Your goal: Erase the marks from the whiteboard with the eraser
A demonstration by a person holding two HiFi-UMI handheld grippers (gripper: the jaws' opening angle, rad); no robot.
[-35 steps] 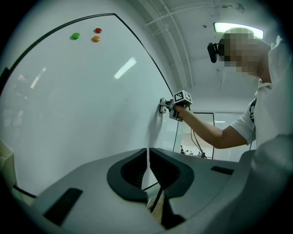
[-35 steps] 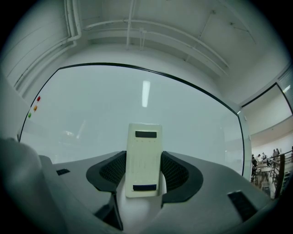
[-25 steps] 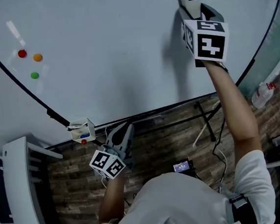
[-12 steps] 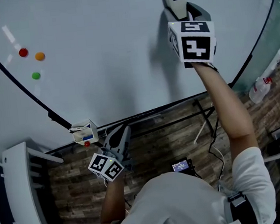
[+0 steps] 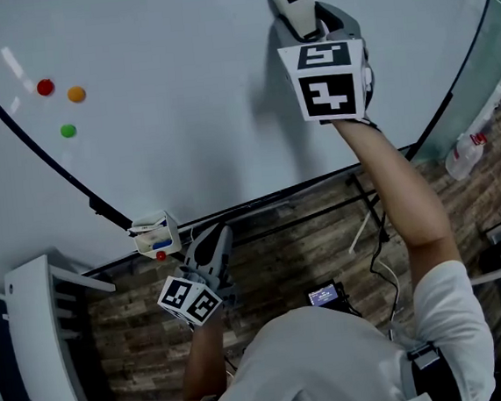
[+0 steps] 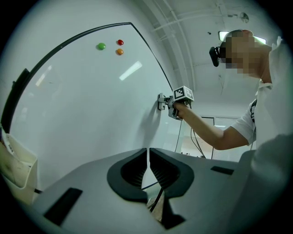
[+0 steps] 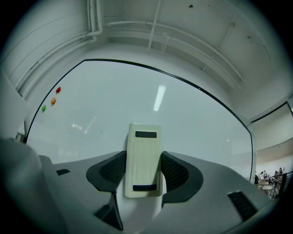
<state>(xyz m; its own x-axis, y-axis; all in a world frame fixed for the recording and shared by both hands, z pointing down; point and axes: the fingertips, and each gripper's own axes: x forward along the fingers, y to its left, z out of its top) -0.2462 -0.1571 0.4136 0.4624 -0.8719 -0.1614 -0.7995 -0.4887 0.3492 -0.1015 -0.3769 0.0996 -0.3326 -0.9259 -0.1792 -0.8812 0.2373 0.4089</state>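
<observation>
The right gripper (image 7: 144, 171) clamps the eraser (image 5: 291, 2), long axis along its jaws, against the whiteboard (image 5: 172, 115) at far right; most board lies leftward, towards coloured dots (image 5: 76, 94); the left gripper (image 6: 148, 164), jaws together on nothing, hangs below.

An office-like workroom: a big whiteboard (image 5: 180, 114) with coloured magnets (image 5: 76, 94), wood-plank floor (image 5: 139, 329), exposed pipes (image 7: 153, 23) overhead.

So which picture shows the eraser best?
The right gripper view: the eraser sits big and centred, clamped between the jaws. The head view shows only its end sticking out past the marker cube. The left gripper view shows it tiny and far away against the whiteboard.
</observation>
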